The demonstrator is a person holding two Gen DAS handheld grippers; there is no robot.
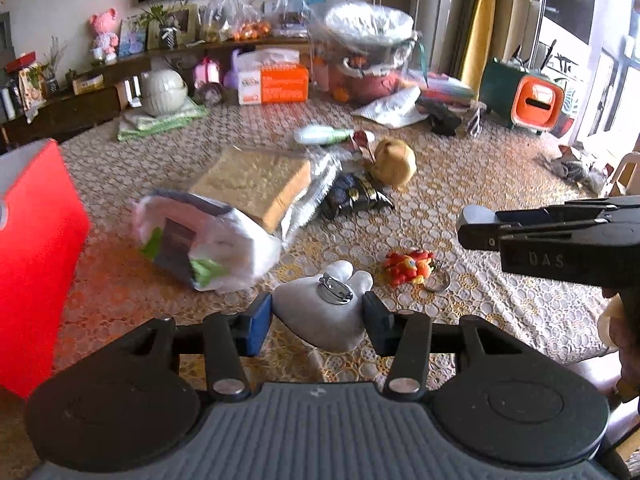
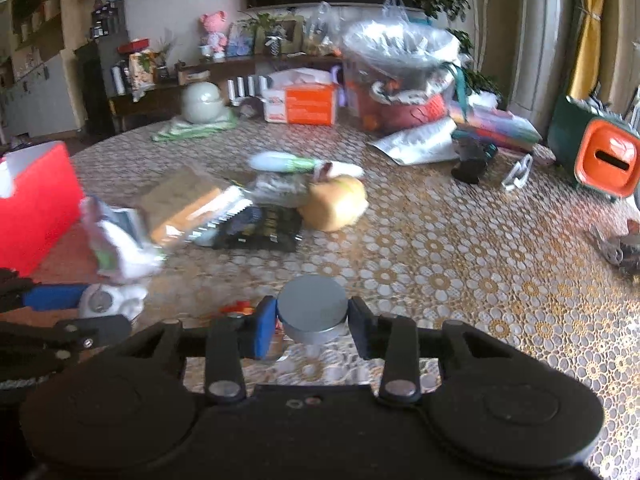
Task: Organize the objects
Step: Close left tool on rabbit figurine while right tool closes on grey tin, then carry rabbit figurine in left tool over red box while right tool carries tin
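Both grippers clamped on small items above the lace-covered table (image 2: pixel 460 264).

Left gripper (image 1: pixel 318 320) pinches a white plush brooch (image 1: pixel 320 312); right gripper (image 2: pixel 312 322) grips a grey round tin (image 2: pixel 313 308). A red box (image 1: pixel 36 248) stands at nine o'clock.

The table (image 1: pixel 460 216) has a lacy gold and white cloth on it. At the left edge stands a red box (image 1: pixel 36 264). Near the middle lie a bag of sliced bread (image 1: pixel 256 184), a white plastic bag (image 1: pixel 208 240) touching it, a dark snack packet (image 1: pixel 356 196) and a tan soft toy (image 1: pixel 394 160). Closer in lie a white plush badge (image 1: pixel 324 308) (pin side up) and a small red toy (image 1: pixel 408 266) with a ring. Far back sit an orange tissue box (image 1: pixel 276 84) and a round white pot (image 1: pixel 164 90).
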